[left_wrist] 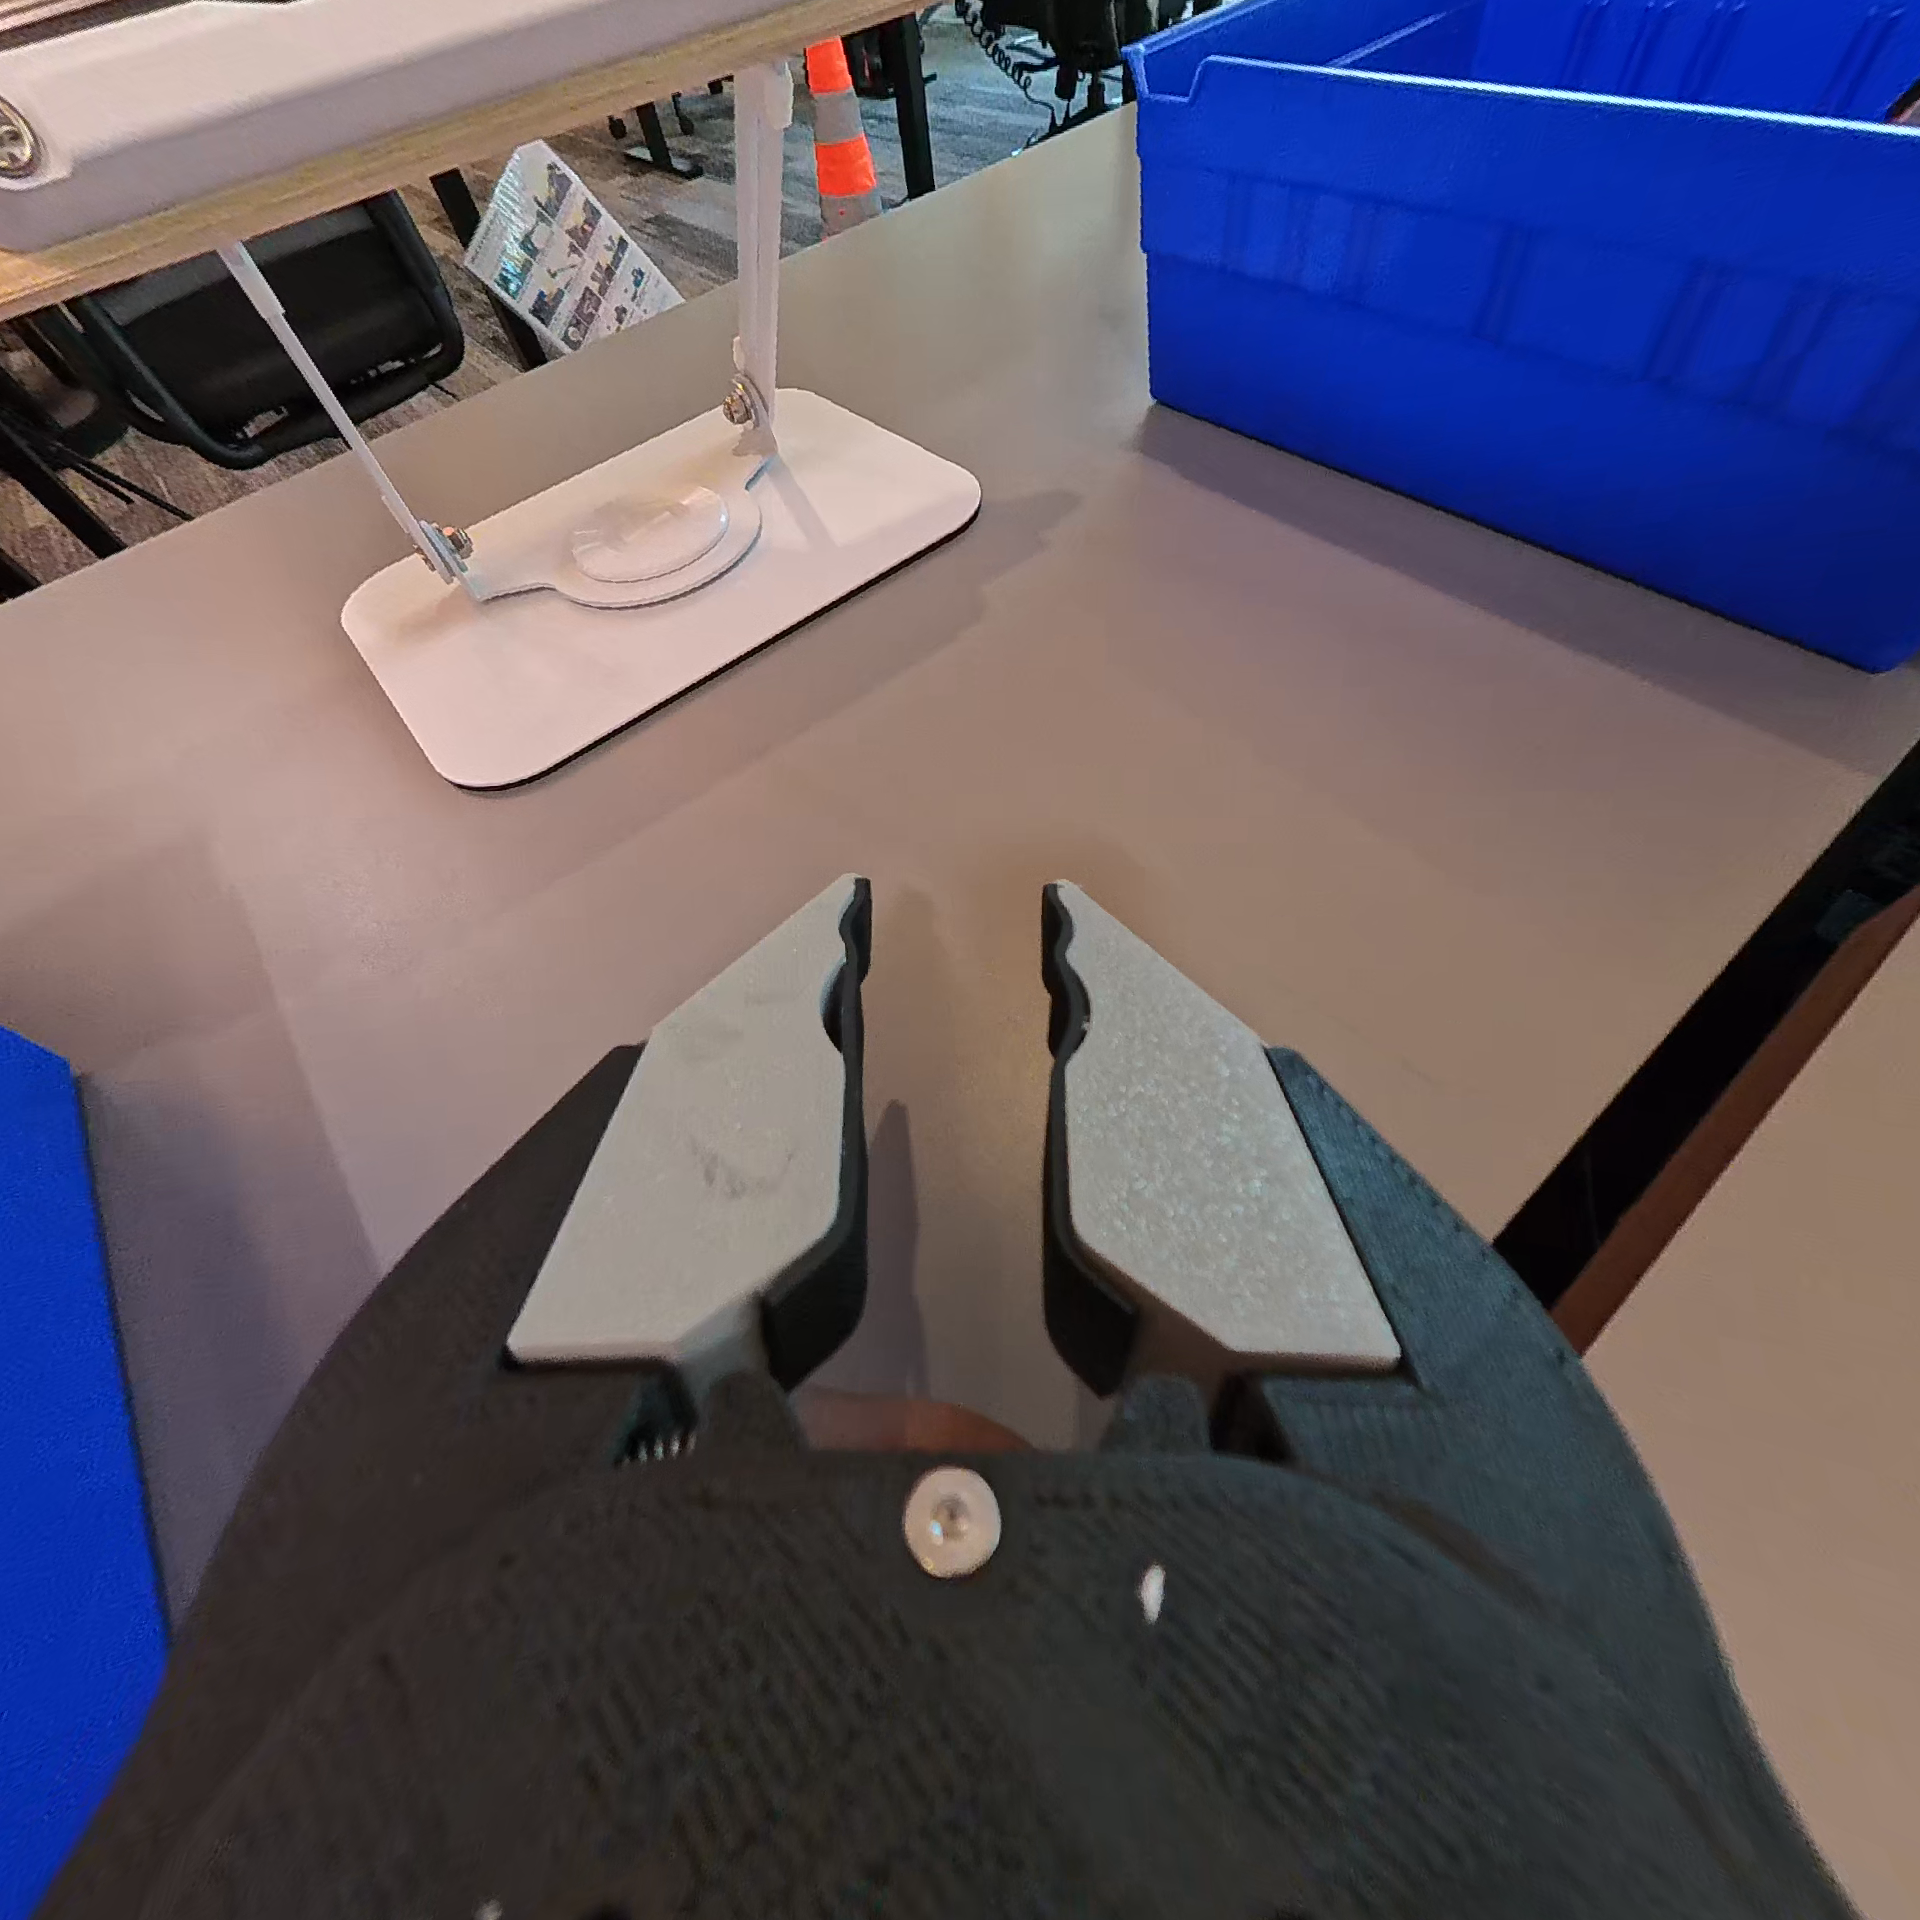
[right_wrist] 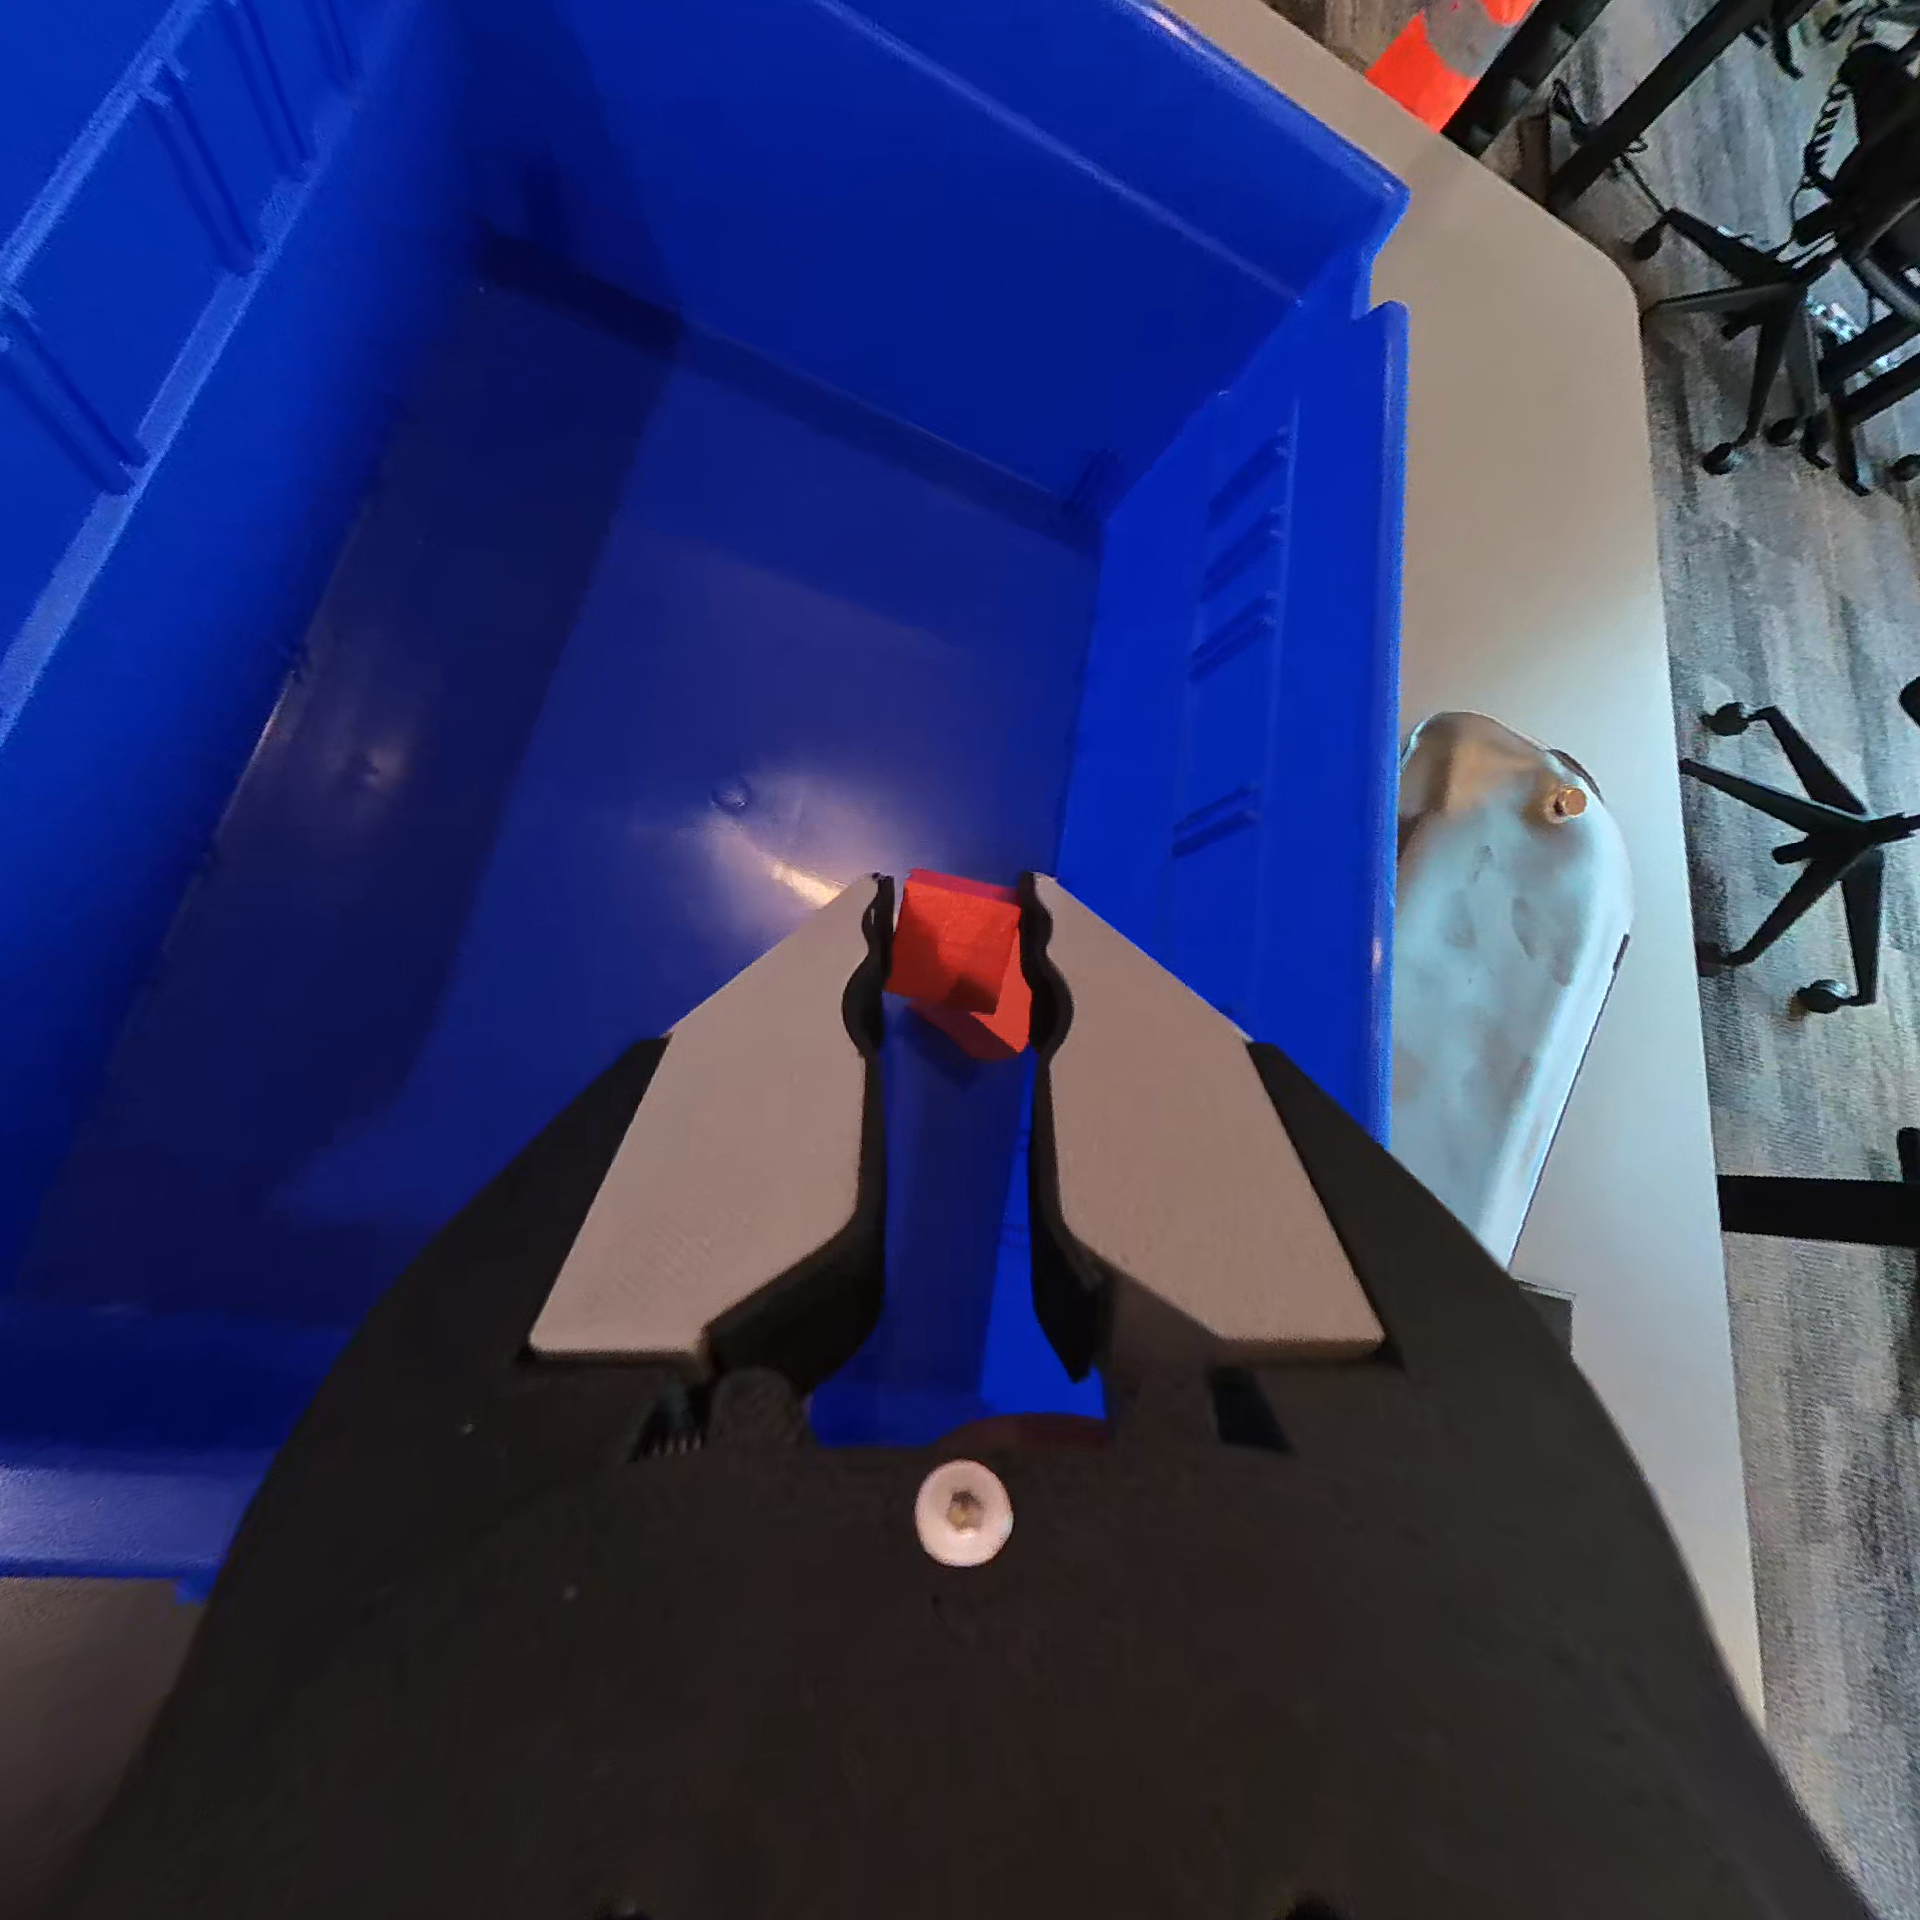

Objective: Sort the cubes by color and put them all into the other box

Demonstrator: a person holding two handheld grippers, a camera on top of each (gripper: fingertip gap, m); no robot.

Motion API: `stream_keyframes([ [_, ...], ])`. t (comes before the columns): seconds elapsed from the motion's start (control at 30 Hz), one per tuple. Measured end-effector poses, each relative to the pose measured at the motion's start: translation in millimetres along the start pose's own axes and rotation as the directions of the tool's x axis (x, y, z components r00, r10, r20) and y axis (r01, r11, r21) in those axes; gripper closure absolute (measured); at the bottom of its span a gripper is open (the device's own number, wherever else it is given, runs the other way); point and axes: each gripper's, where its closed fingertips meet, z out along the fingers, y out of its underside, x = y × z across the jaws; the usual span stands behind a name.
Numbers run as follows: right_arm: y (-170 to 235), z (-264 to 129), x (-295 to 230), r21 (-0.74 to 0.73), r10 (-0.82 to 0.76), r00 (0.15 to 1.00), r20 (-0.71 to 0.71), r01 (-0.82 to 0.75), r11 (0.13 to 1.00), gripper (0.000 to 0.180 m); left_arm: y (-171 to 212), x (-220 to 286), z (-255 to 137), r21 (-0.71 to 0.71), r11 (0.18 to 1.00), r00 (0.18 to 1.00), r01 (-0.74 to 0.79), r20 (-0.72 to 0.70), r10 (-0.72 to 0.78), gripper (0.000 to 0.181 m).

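Two wide-angle views, each looking forward along a hand-held gripper.

In the right wrist view, the right hand-held gripper (right_wrist: pixel 954 935) reaches down into a deep blue box (right_wrist: pixel 935 260); its grey fingers with black inner pads are drawn in narrow and pinch a red cube (right_wrist: pixel 951 940) between the tips; the cube is small, matte, bright orange-red, with sharp edges, and it sits slightly turned in the grip. Just below it, touching or nearly touching, a second red cube (right_wrist: pixel 982 1034) of the same colour peeks out between the fingers, close to the box's right wall; whether it rests on the floor of the box I cannot tell. The glossy blue floor of the box shows no other cubes in its visible part. To the right of the box, on the pale desk (right_wrist: pixel 1507 416), lies a silvery rounded object (right_wrist: pixel 1496 935); beyond the desk edge are black office chairs (right_wrist: pixel 1808 831) on grey floor.

In the left wrist view, the left hand-held gripper (left_wrist: pixel 956 904) hangs above the bare grey desk with its fingers parted and nothing between them. Ahead to the left stands a white stand (left_wrist: pixel 665 613) with a flat base and two slanted legs; at upper right sits a blue box (left_wrist: pixel 1507 343), well apart from the gripper; another blue edge (left_wrist: pixel 62 1403) shows at the far left. An orange traffic cone (left_wrist: pixel 842 135) stands beyond the desk.
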Motion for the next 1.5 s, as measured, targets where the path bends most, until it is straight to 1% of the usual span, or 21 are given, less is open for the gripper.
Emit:
stream_keyframes([
  [0.2,4.8,2.1,-1.6,-0.007,-0.012,1.0,0.003,0.012,1.0,0.158,0.2,0.2,-0.2,0.0,1.0,1.0,-0.001,-0.001,0.001,0.15],
  [0.27,2.8,2.8,-0.8,0.001,-0.016,1.0,-0.015,0.016,1.0,0.148,0.3,0.4,-0.2,-0.001,1.0,1.0,0.0,-0.002,0.0,0.15],
  [0.37,-1.3,2.8,-6.0,0.02,-0.028,1.0,-0.009,0.028,0.999,0.147,0.5,0.7,0.0,-0.002,1.0,1.0,-0.003,-0.002,0.003,0.15],
  [0.47,-7.7,0.8,-3.5,0.057,-0.021,0.999,-0.032,0.022,0.998,0.147,0.8,0.3,0.0,-0.003,1.0,1.0,0.001,-0.003,-0.001,0.15],
  [0.57,-23.6,-8.7,6.1,0.159,0.017,0.997,-0.08,-0.004,0.987,0.154,0.8,0.0,-0.1,-0.003,1.0,1.0,0.005,-0.002,-0.005,0.15],
  [0.67,-46.3,-28.6,20.6,0.319,0.084,0.985,-0.149,-0.032,0.947,0.152,0.7,0.1,-0.1,-0.003,1.0,1.0,0.004,-0.002,-0.004,0.15],
  [0.73,-65.7,-50.2,27.1,0.47,0.149,0.976,-0.157,-0.059,0.88,0.154,0.7,0.4,-0.1,-0.002,1.0,1.0,0.0,-0.002,0.0,0.15],
  [0.8,-79.3,-73.7,30.1,0.601,0.21,0.97,-0.12,-0.098,0.793,0.166,0.7,0.6,0.0,-0.003,1.0,1.0,-0.001,-0.002,0.001,0.15],
  [0.83,-81.3,-81.0,31.7,0.63,0.22,0.969,-0.112,-0.102,0.77,0.172,0.7,0.9,0.0,-0.003,1.0,1.0,0.0,-0.004,0.0,0.15],
  [0.87,-80.5,-84.6,35.3,0.638,0.229,0.966,-0.121,-0.101,0.763,0.175,0.8,1.0,0.0,-0.003,1.0,1.0,0.0,-0.004,0.0,0.15],
  [0.9,-78.2,-84.6,39.2,0.634,0.239,0.962,-0.134,-0.103,0.767,0.171,0.8,1.1,0.0,-0.003,1.0,1.0,-0.001,-0.004,0.001,0.15],
  [0.97,-74.3,-79.0,42.2,0.617,0.264,0.958,-0.112,-0.141,0.774,0.158,1.1,1.3,0.2,-0.004,1.0,1.0,-0.001,-0.005,0.001,0.15],
  [1.03,-73.9,-76.1,41.1,0.613,0.271,0.959,-0.088,-0.162,0.773,0.157,1.1,1.8,0.3,-0.005,1.0,1.0,-0.001,-0.007,0.001,0.15],
  [1.13,-76.3,-75.2,35.9,0.612,0.253,0.963,-0.089,-0.147,0.777,0.159,0.6,2.5,0.1,-0.003,1.0,1.0,-0.003,-0.008,0.003,0.15],
  [1.2,-76.1,-69.0,28.4,0.589,0.227,0.971,-0.078,-0.139,0.796,0.161,-0.4,3.1,-0.2,0.002,1.0,1.0,-0.003,-0.008,0.003,0.15],
  [1.33,-50.8,-29.9,13.7,0.38,0.147,0.988,-0.054,-0.115,0.918,0.16,0.4,1.7,-0.1,-0.002,1.0,1.0,0.005,-0.007,-0.005,0.149],
  [1.43,-30.6,-9.9,3.1,0.244,0.111,0.994,-0.011,-0.105,0.964,0.158,-0.5,1.3,-0.7,0.002,1.0,1.0,0.008,-0.008,-0.008,0.149],
  [1.5,-28.2,-5.1,-3.3,0.217,0.09,0.996,0.004,-0.088,0.972,0.158,-1.5,2.8,-1.0,0.004,1.0,1.0,0.004,-0.012,-0.004,0.149],
])
